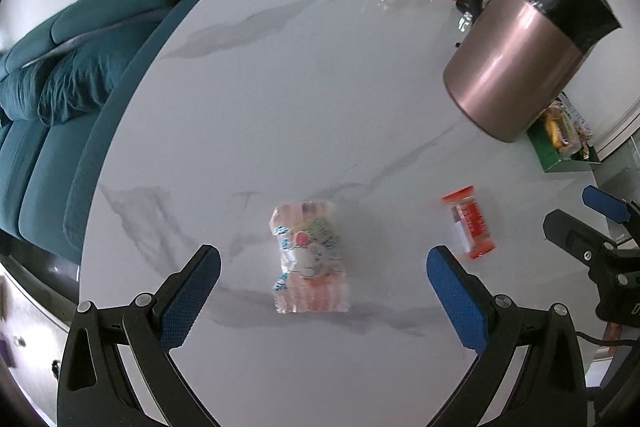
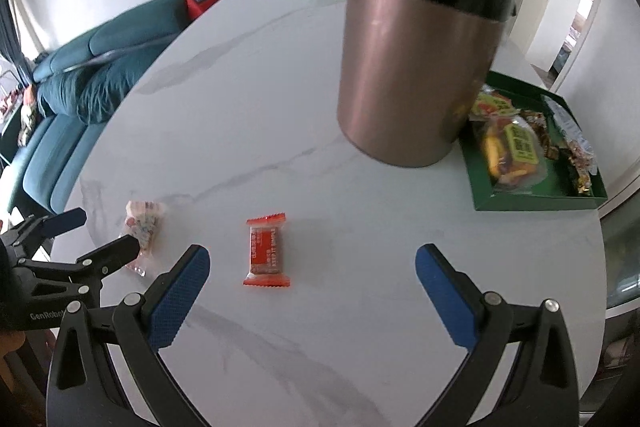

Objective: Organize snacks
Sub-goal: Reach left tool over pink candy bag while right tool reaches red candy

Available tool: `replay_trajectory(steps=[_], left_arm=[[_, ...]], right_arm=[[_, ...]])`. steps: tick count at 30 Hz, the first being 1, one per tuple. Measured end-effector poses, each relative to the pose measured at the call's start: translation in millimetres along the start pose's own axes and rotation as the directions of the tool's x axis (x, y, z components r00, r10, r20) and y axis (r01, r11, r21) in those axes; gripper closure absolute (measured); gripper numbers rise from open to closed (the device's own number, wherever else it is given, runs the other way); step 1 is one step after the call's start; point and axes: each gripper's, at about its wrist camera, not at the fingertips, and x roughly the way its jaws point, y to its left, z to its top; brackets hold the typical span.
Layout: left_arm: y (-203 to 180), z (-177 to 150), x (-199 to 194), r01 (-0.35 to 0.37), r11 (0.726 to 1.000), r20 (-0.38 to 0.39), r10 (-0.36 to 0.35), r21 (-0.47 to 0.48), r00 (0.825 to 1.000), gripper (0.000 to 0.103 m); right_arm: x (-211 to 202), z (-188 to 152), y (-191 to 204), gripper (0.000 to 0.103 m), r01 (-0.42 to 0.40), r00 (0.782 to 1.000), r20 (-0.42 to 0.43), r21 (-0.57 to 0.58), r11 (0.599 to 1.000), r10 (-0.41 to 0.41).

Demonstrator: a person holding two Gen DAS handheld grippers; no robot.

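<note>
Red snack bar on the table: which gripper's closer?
Right. The right gripper is open with the red snack bar ahead between its fingers; the left gripper is open over the pink candy packet, off to the bar's left.

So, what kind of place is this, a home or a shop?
Most likely a home living or dining room: a marble-look table stands beside a teal sofa, with a kettle and a green snack tray on it.

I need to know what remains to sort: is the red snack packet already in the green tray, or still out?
Out. The red snack packet lies flat on the table, well apart from the green tray.
</note>
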Motion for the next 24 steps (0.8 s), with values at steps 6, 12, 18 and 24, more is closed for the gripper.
replay_trajectory(steps=[6,12,18,24], left_arm=[[7.6,-0.8,16.0,0.015,1.0,-0.04,-0.015,0.002,0.999,0.002],[13.0,0.1,22.3,0.013,1.0,-0.053,-0.013,-0.007,0.999,0.002],[17.5,3.9,30.1,0.002,1.0,-0.065,-0.003,-0.011,0.998,0.002],[18.7,4.8,35.7,0.002,1.0,-0.077,-0.002,-0.007,0.997,0.002]], right_arm=[[21.0,0.0,8.8,0.0,0.028,0.998,-0.056,-0.025,0.999,-0.03],[38.9,0.4,13.9,0.0,0.038,0.994,-0.101,-0.055,0.998,-0.044],[51.9,1.6,14.6,0.0,0.046,0.99,-0.127,-0.077,0.996,-0.055],[57.7,0.9,15.3,0.0,0.048,0.988,-0.14,-0.086,0.995,-0.06]])
